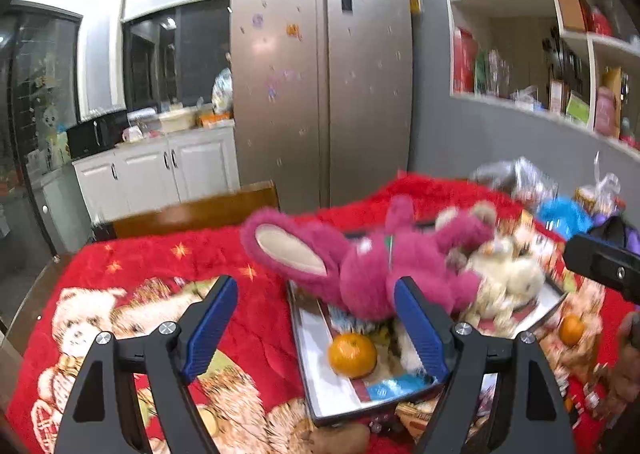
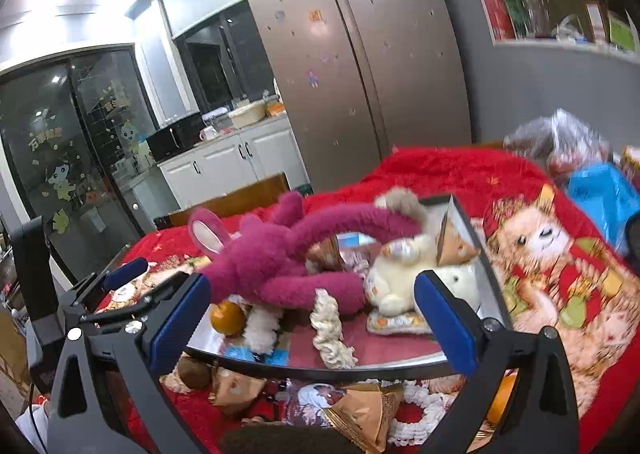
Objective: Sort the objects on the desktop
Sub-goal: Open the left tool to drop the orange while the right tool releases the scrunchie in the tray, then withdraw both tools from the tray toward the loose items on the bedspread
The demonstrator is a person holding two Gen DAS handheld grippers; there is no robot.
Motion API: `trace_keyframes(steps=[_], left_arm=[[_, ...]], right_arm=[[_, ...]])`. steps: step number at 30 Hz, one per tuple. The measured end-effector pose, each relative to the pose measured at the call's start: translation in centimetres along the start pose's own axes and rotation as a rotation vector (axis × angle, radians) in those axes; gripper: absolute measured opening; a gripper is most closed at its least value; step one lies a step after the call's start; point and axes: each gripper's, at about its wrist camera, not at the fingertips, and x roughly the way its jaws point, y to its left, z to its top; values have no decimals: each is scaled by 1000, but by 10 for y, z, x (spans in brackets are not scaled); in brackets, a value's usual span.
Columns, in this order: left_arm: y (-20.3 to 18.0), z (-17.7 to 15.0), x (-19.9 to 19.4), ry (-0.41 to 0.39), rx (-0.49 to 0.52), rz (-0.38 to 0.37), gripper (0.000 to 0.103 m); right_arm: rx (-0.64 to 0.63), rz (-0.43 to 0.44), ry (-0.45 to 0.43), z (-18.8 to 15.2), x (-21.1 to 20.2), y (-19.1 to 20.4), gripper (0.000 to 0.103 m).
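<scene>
A red blanket [image 1: 168,254] printed with cartoon bears covers the table and fills the lower half of both views. On it lies a shallow rectangular tray [image 1: 316,386] with a dark rim, and both grippers hang above its near end, tilted down toward it. The left gripper [image 1: 316,322] has its blue-padded jaws spread wide with nothing between them; its left finger is over the blanket and its right finger over the tray. The right gripper [image 2: 312,322] is likewise spread wide and holds nothing, its two fingers straddling the tray's near rim [image 2: 320,368]; the left gripper's black frame shows at the left edge of that view. Largest of the things in the tray is a magenta plush bear [image 1: 360,266], sprawled across the tray with a pale-lined ear hanging out past the left rim and long fuzzy limbs stretched over the other contents. Beside it, toward the far right of the tray, lies a cream plush toy [image 1: 508,278], touching the magenta one. A fluffy cream scrunchie [image 2: 332,334] lies in the middle of the tray near the front. An orange [image 1: 353,355] sits in the tray's near left part, just in front of the magenta plush. A second orange [image 1: 572,329] rests outside the tray on the blanket to the right. Brown paper-wrapped snacks [image 2: 360,418] lie scattered on the blanket in front of the tray.
</scene>
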Motion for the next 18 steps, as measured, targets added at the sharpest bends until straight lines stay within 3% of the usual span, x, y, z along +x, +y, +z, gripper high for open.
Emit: trace_keyframes(steps=[4,7,10,12,13,15,18], left_arm=[[6,14,-41,-156,-32,11,84],[5,22,-75,-230,-27,-15,91],[3,25,-111,-285,-39,-61,93],[1,22,-132,-318,-56,-108,103],[-1,19,-143,-340,-71,-149,103],[-4,7,-156,-367,-109,-221,103],[-18,-11,-155,-308,-97,-226,103]], right_arm=[[-37,13,-63,17,-41,15,103],[-55,-8,-132,28,-80,25,103],[-70,-14,-177,29,-114,30,103],[-95,-20,-209,23,-134,33,103],[-107,-29,-222,20,-141,34,103],[-131,-43,-236,12,-153,35,103],[-175,-64,-241,-5,-164,35,103]])
